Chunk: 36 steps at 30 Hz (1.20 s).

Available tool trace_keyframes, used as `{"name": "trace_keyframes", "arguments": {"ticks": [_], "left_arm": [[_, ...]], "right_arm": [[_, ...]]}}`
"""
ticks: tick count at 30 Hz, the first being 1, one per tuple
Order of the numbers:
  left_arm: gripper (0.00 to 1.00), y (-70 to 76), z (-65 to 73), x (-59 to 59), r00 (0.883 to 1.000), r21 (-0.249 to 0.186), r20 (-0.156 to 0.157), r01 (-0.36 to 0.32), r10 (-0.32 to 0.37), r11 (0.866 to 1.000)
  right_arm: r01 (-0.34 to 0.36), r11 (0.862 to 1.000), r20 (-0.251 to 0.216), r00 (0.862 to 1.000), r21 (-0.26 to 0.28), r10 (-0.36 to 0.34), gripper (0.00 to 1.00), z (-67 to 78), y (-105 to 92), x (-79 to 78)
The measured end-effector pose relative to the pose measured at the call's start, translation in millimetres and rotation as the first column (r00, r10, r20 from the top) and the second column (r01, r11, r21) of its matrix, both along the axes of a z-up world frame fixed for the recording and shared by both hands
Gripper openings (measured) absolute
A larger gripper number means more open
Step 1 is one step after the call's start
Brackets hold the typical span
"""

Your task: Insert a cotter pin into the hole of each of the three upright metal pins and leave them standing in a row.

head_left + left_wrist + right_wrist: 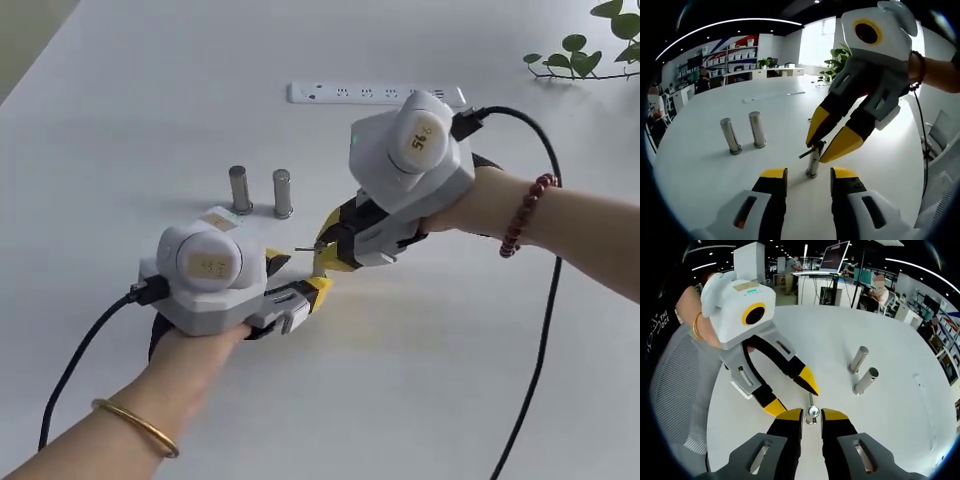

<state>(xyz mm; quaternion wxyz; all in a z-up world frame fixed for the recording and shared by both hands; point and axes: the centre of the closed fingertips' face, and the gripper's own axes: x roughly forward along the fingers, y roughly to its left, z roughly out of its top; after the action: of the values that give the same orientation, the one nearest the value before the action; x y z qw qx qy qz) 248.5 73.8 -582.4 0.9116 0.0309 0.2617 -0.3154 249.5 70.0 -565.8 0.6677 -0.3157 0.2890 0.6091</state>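
Cotter pin sits pinched in my right gripper at the top of the near metal pin, which stands between my left gripper's parted jaws. Pushing off-axis could topple that unclamped pin.

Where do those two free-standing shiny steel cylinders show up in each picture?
Head view: the two steel cylinders stand upper left of centre.
Left gripper view: the cylinders, left of centre.
Right gripper view: the cylinders, right of centre, leaning.
Shared landmark: the yellow-tipped left gripper, near them in every view.

Right claw — metal pin between tips
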Motion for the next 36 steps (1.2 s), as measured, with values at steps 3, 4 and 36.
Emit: {"name": "trace_keyframes", "arguments": {"ticks": [3, 4, 36], "left_arm": [[0.34, 3.4, 1.7, -2.0, 1.0, 0.011, 0.007, 0.005, -0.005, 1.0], [0.35, 4.5, 3.3, -3.4, 1.0, 0.013, 0.011, 0.008, -0.008, 1.0], [0.55, 35.7, 39.2, -16.2, 0.995, 0.031, 0.09, 0.03, -0.032, 0.999]], "right_arm": [[0.004, 1.0, -0.007, 1.0, 0.009, -0.004, 0.07, -0.7, 1.2, -0.6], [0.006, 1.0, -0.011, 1.0, 0.009, -0.006, 0.07, -1.1, 1.7, -0.2], [0.035, 0.998, -0.026, 0.999, 0.044, -0.033, 0.04, 3.8, 22.7, 16.7]]}}
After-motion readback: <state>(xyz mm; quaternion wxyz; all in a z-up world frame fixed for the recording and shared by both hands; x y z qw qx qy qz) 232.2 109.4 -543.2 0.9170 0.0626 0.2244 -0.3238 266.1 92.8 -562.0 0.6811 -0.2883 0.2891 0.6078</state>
